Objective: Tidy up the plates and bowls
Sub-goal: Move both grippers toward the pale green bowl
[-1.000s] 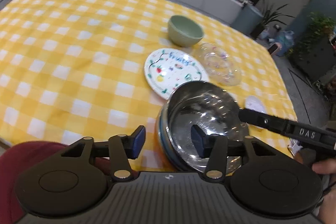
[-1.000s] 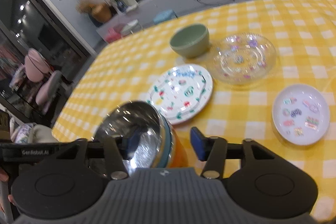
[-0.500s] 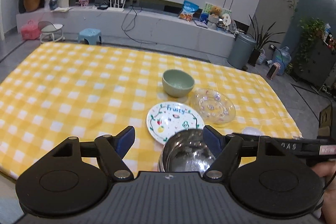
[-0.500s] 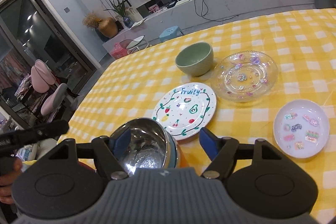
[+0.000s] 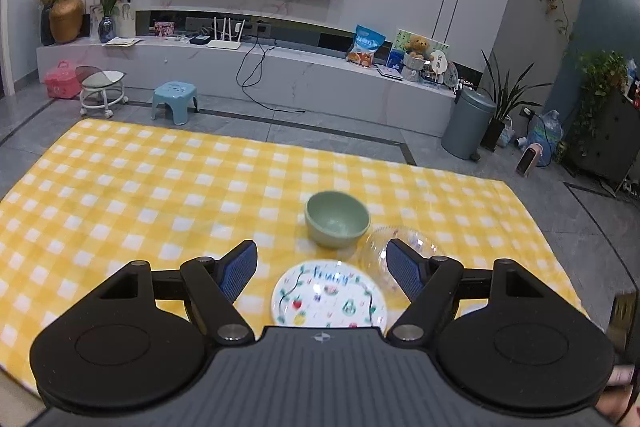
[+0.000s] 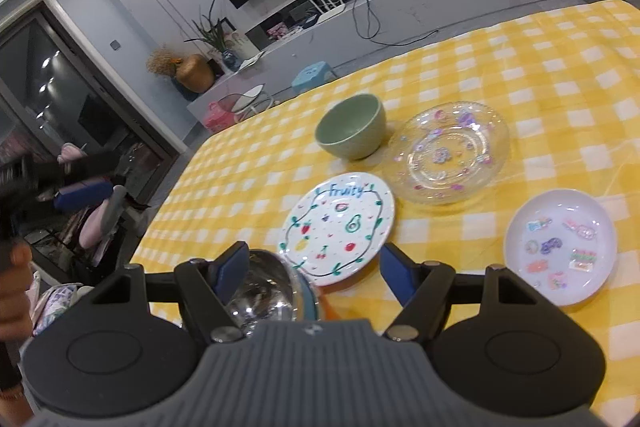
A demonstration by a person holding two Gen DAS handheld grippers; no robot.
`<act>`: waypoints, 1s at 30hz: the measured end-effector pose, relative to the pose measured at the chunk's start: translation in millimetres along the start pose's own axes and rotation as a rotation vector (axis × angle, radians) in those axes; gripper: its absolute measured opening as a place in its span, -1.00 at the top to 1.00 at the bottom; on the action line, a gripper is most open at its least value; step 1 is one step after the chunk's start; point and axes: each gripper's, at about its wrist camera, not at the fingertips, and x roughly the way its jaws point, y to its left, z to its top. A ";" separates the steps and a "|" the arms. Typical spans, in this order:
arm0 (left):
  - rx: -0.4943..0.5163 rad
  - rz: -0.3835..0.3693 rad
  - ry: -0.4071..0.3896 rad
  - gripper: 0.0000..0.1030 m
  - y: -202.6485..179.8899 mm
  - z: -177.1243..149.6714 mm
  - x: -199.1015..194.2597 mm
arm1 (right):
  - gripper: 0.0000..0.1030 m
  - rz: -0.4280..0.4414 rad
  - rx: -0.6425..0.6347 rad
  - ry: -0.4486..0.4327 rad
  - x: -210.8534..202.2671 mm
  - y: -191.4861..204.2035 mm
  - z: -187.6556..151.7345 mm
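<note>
On the yellow checked tablecloth (image 6: 540, 67) lie a green bowl (image 6: 352, 131), a clear glass plate (image 6: 452, 157), a white "Fruity" plate (image 6: 340, 227) and a small white sticker plate (image 6: 560, 247). A steel bowl (image 6: 268, 291) is stacked on blue and orange bowls at the near edge, just under my right gripper (image 6: 312, 271), which is open and empty. My left gripper (image 5: 322, 271) is open and empty, raised above the near edge, with the Fruity plate (image 5: 330, 299) between its fingers in view and the green bowl (image 5: 337, 218) beyond. The left gripper also shows far left in the right wrist view (image 6: 80, 193).
The cloth (image 5: 140, 195) stretches wide to the left and back. Beyond it are a TV bench (image 5: 280, 75), a blue stool (image 5: 175, 99), a rolling stool (image 5: 102, 87) and a grey bin (image 5: 468, 123). The table's right edge lies near the sticker plate.
Both grippers have pulled back and risen from the steel bowl stack and opened wider. The left wrist view has tilted up; the stack has dropped out of it.
</note>
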 end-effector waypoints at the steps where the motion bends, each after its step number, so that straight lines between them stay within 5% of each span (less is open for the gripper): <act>1: 0.010 -0.001 -0.002 -0.68 -2.5 4.1 4.5 | -0.39 -0.003 0.005 0.001 0.6 -1.4 0.4; 9: 0.059 0.026 0.000 -0.68 -12.9 36.0 53.0 | -0.39 -0.037 0.034 0.007 3.5 -13.5 2.5; 15: -0.020 0.027 -0.031 -0.66 1.3 49.2 86.1 | -0.38 -0.081 0.052 -0.006 10.0 -22.4 7.7; 25: -0.094 -0.144 0.043 -0.59 36.8 36.0 142.1 | -0.38 -0.248 0.005 -0.068 24.8 -16.5 59.8; 30: -0.165 -0.138 0.109 -0.55 48.4 27.3 165.8 | -0.37 -0.283 0.024 -0.038 60.0 -12.5 92.4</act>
